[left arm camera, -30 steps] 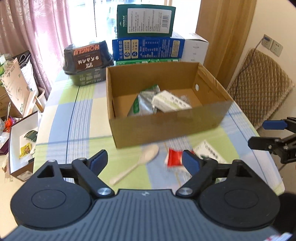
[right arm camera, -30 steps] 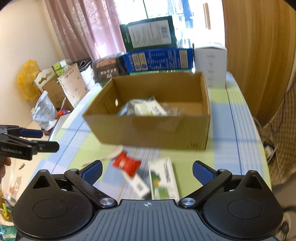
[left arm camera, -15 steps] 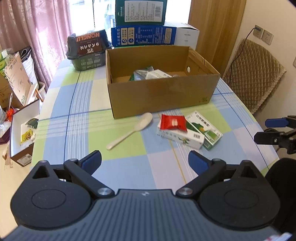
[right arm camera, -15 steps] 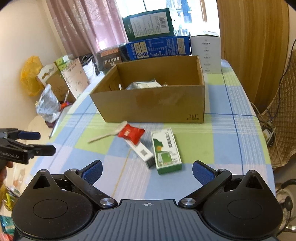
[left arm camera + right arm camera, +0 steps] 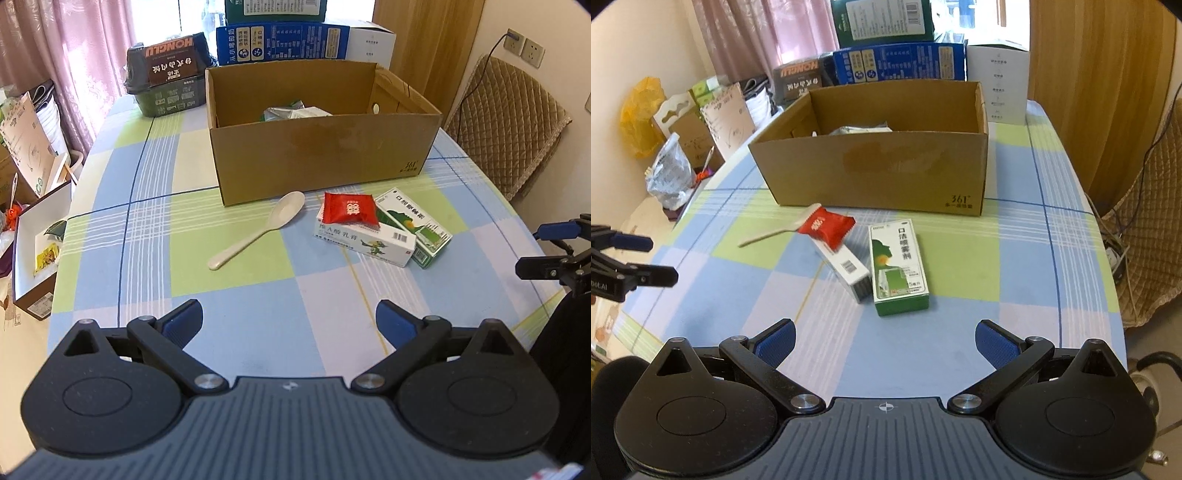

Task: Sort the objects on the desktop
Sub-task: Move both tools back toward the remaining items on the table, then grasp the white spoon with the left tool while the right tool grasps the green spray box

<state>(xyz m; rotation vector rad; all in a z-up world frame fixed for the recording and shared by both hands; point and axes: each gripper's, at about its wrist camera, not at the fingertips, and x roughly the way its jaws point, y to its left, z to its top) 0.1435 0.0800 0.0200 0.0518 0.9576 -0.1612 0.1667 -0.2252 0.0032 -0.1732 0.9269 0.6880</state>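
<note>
Nearest the cameras, the left gripper (image 5: 289, 317) had just finished spreading its fingers to their widest, with nothing between them, only bare checked cloth below. The right gripper (image 5: 884, 341) likewise stood wide open and empty. Compared with a second earlier, both had drawn back from the cardboard box (image 5: 325, 155) toward the near edge of the desk (image 5: 258, 295), so the loose things now lay in plain sight beyond the fingertips.

Just past them, in front of the box's near wall, lay the white spoon (image 5: 258, 229), with its bowl close to the box. To its right sat the red sachet (image 5: 349, 208), resting on top of a white carton (image 5: 364, 240), and a green and white carton (image 5: 897, 266) lay touching that one. Inside the box a few packets were already stowed. That suggested one deposit was done, with four items still to collect.
</note>
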